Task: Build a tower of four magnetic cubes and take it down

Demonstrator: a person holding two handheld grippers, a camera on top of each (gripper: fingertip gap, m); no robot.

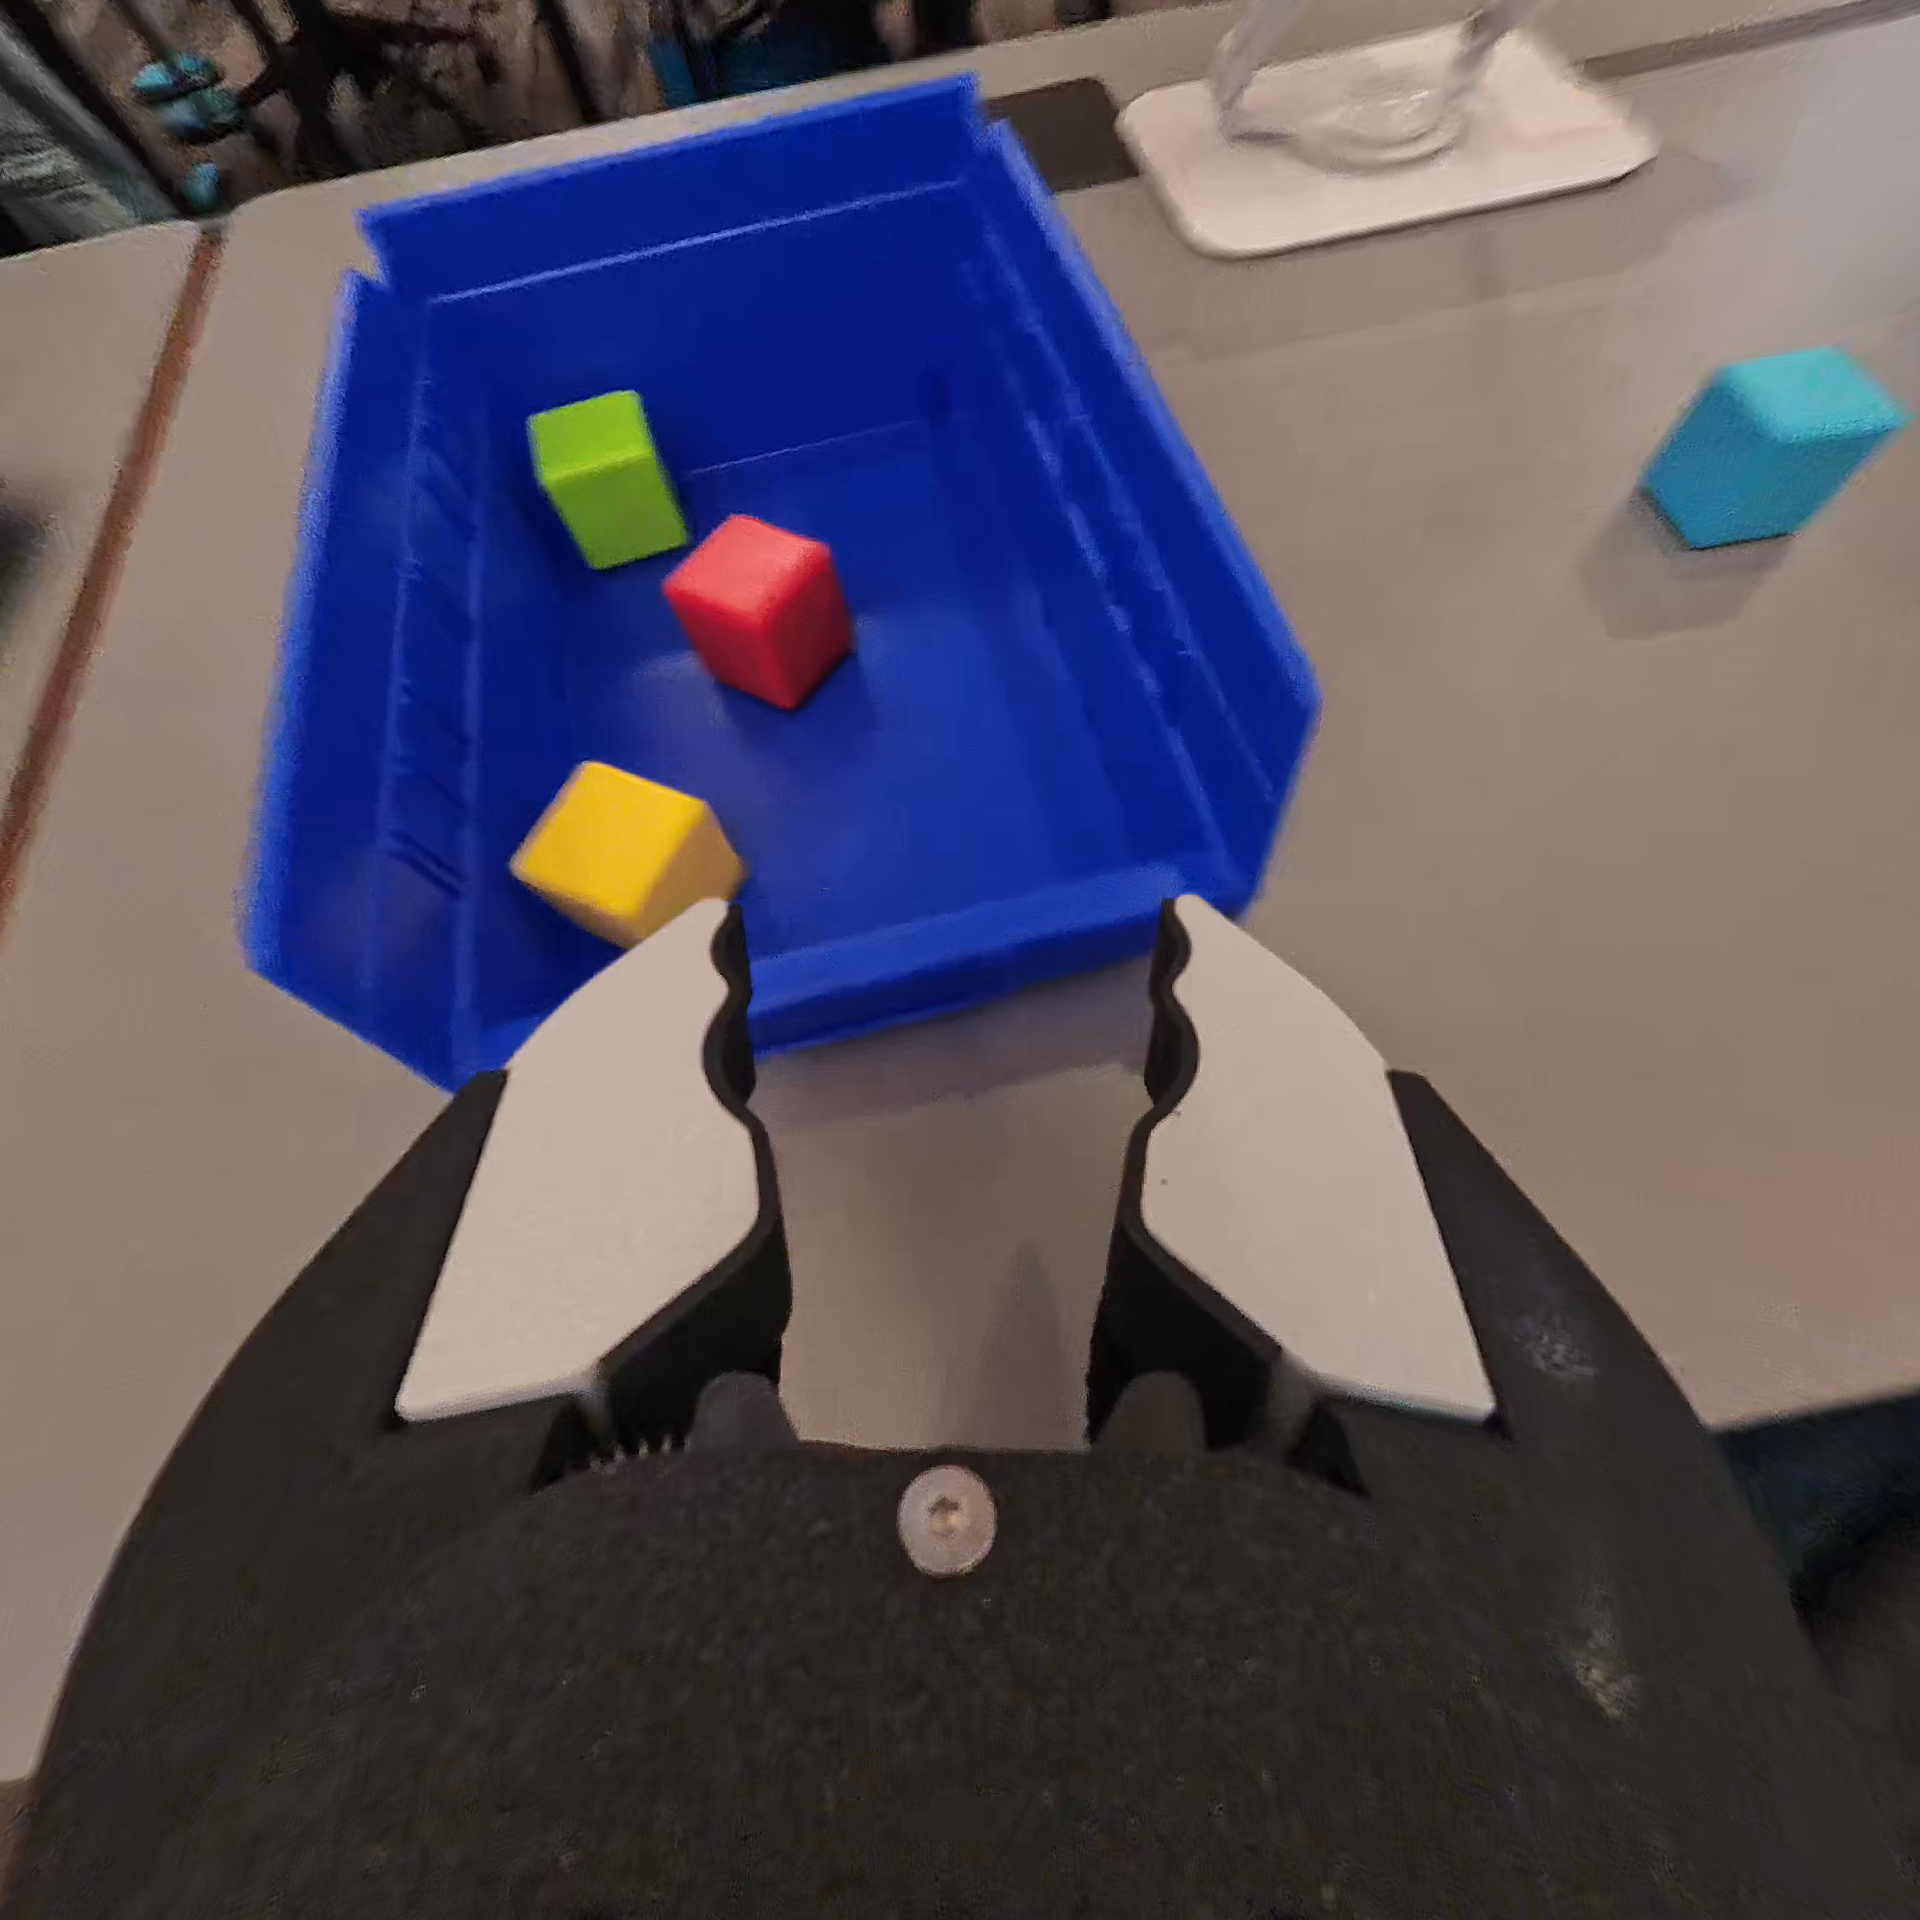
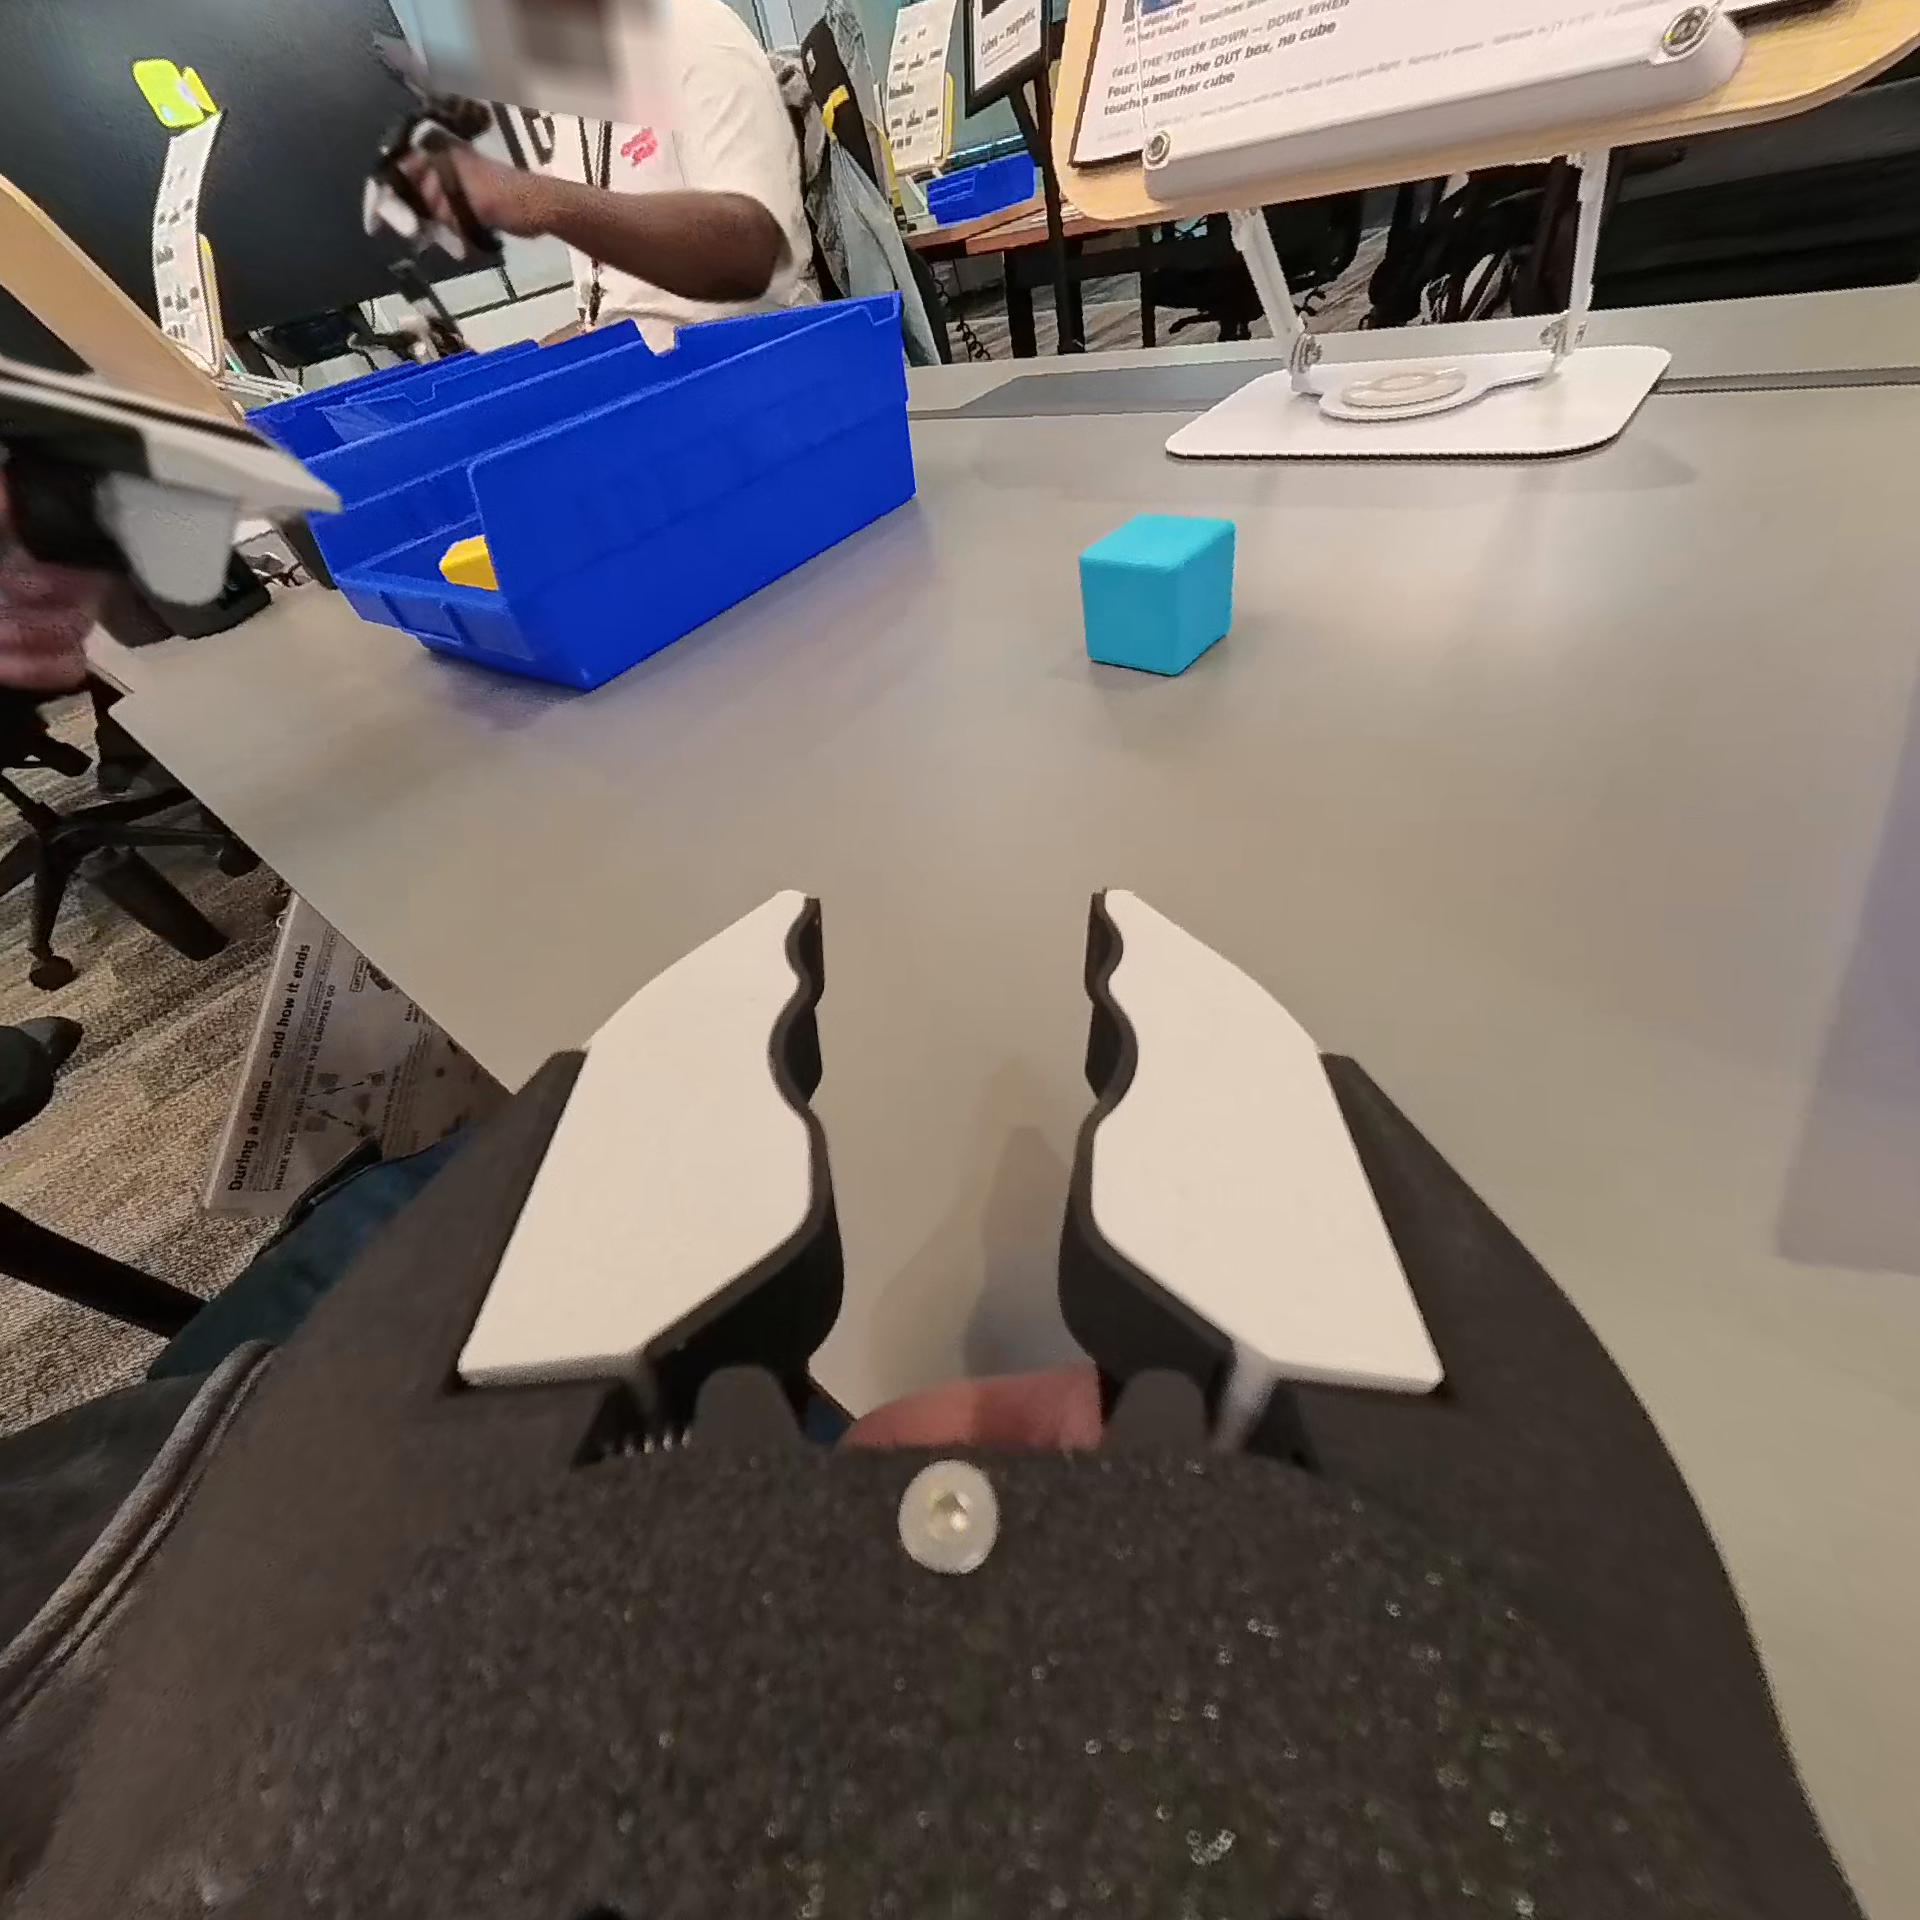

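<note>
A: Blue bin fills the middle of the left wrist view, with 3 cubes on its floor: green toward the upper left, red just beside it, yellow lower left near the front wall.

B: And the left tool?

A: Spread and empty, tips above the bin's front lip. Yellow lies just left of its left fingertip, so I judge that the nearest pick, needing a small shift left and down.

B: The 4th cube?

A: Cyan, alone on the grey tabletop, upper centre of the right wrist view, straight ahead of the right tool but well apart from it. That tool is also spread, holding nothing.

B: So no tower yet.

A: None stacked. The right view hides green and red behind the bin wall, showing only a corner of yellow; the left view sees all 3 inside.
</note>
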